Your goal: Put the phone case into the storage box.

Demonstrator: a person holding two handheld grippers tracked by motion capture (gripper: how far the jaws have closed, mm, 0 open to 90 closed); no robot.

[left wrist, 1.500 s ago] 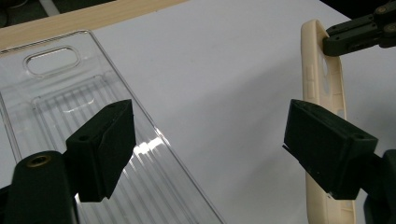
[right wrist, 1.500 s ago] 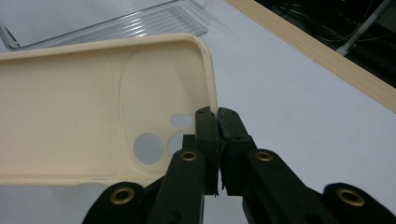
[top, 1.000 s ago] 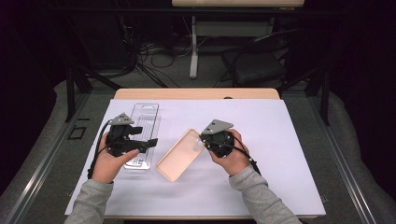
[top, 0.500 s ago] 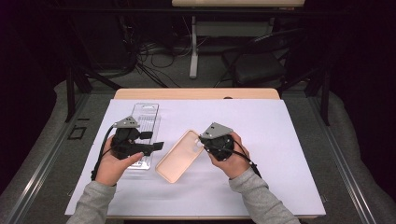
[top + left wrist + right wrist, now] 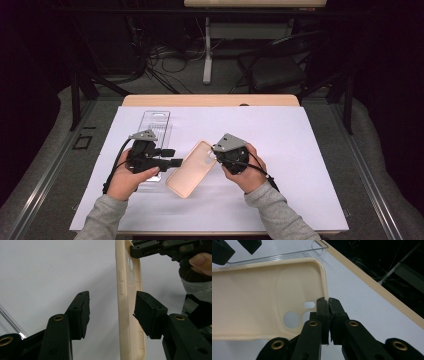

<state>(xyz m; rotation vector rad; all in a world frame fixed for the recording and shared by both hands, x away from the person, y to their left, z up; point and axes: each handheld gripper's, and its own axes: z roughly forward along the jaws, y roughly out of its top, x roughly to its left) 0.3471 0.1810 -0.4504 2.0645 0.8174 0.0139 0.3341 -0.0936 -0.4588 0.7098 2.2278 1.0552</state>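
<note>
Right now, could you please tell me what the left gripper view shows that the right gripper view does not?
Left gripper view: the case's side buttons, edge on, standing between the left tool's parted jaws, which have just been closing, and a hand with a grey sleeve. Right gripper view: the case's hollow inside, the right tool pinching its rim, a clear tray behind, and the table's wooden edge. Both: the cream case with its camera holes on the white sheet.

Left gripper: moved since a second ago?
Yes. In the high view the left gripper has slid right, off the clear tray toward the phone case, its jaws closing around the case edge, not yet pressing.
</note>
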